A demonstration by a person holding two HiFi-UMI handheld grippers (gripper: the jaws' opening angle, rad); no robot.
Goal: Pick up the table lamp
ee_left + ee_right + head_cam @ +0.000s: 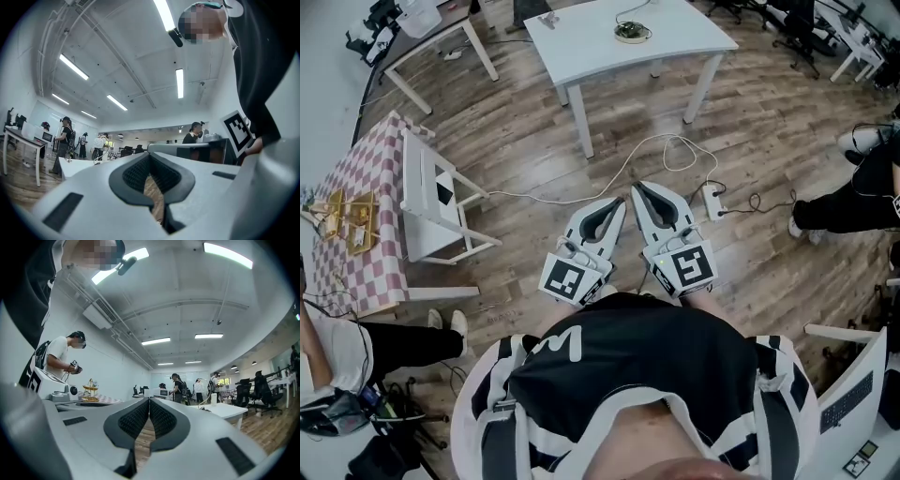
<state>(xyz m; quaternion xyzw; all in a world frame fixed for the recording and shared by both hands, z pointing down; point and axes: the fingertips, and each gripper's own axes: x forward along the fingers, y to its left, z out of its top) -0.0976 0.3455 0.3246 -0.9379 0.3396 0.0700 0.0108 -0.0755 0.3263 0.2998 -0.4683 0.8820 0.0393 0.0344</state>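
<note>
Two grippers were held side by side just in front of the person's torso, roughly level, above the wood floor [750, 131]. The left gripper [617, 204] had its jaws pressed together with nothing between them. The right gripper [639, 189] was likewise closed tight and empty. Both pointed toward a white counter [581, 42] standing well apart from them. On its top lay a small round thing [630, 34] with a looped wire; it was too small to tell whether it was the table lamp. A white cord [581, 192] trailed over the floor between grippers and counter, reaching a power strip [713, 199] on the right. To the left, a checked counter [366, 187] carried a gold stand [347, 223], with a white chair [427, 197] just beside it.
</note>
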